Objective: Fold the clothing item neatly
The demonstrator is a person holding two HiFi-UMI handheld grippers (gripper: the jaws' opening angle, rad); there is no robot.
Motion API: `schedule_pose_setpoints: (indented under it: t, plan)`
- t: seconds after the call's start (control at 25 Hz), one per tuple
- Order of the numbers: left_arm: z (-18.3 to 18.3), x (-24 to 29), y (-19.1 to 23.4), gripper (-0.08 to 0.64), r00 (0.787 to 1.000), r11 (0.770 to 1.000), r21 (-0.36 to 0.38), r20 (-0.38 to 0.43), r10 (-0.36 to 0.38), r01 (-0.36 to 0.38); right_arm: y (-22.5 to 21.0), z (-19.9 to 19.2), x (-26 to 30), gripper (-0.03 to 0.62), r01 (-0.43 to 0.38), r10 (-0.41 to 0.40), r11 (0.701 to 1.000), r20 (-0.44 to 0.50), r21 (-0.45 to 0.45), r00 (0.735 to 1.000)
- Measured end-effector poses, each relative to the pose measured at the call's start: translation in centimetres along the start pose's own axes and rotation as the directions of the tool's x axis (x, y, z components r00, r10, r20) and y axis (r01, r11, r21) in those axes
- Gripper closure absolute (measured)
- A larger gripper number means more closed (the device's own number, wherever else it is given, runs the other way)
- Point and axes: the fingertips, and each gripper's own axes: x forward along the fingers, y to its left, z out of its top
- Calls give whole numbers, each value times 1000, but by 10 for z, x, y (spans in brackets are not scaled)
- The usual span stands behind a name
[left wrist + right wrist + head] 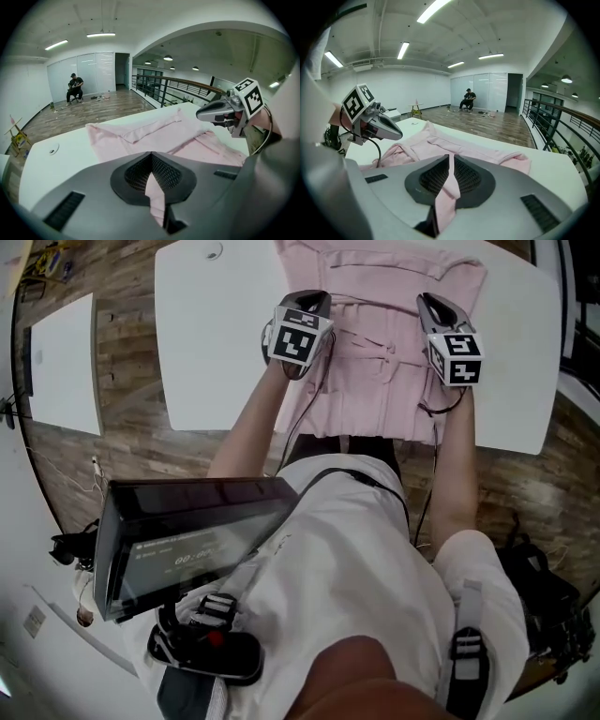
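A pale pink garment (pixel 375 324) lies spread on the white table (pixel 216 343), its near hem at the table's front edge. My left gripper (pixel 309 301) is shut on a fold of the pink cloth (pixel 154 194) at the garment's left side. My right gripper (pixel 433 304) is shut on another fold of pink cloth (pixel 447 190) at the right side. Both grippers hover just above the cloth, side by side. In the left gripper view the right gripper (pixel 220 112) shows at the right; in the right gripper view the left gripper (pixel 386 129) shows at the left.
A second white table (pixel 66 362) stands to the left over a wood floor (pixel 127 381). A dark box with a screen (pixel 187 540) hangs at the person's chest. A seated person (pixel 74 89) is far off across the hall. A railing (pixel 164 89) runs behind the table.
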Motion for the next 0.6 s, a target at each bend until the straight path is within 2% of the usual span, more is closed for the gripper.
schedule_pose_setpoints:
  t: [0.2, 0.36, 0.6]
  plan:
    - [-23, -34, -25, 557, 998, 998, 18, 30, -58, 57, 59, -6, -37, 555, -9, 8, 998, 24, 55, 1000]
    - [-32, -56, -63, 557, 993, 994, 44, 64, -102, 99, 83, -26, -84, 555, 13, -21, 990, 56, 141, 998]
    - [-61, -82, -110, 557, 992, 993, 58, 68, -105, 101, 107, -62, -129, 555, -9, 2, 991, 54, 131, 999]
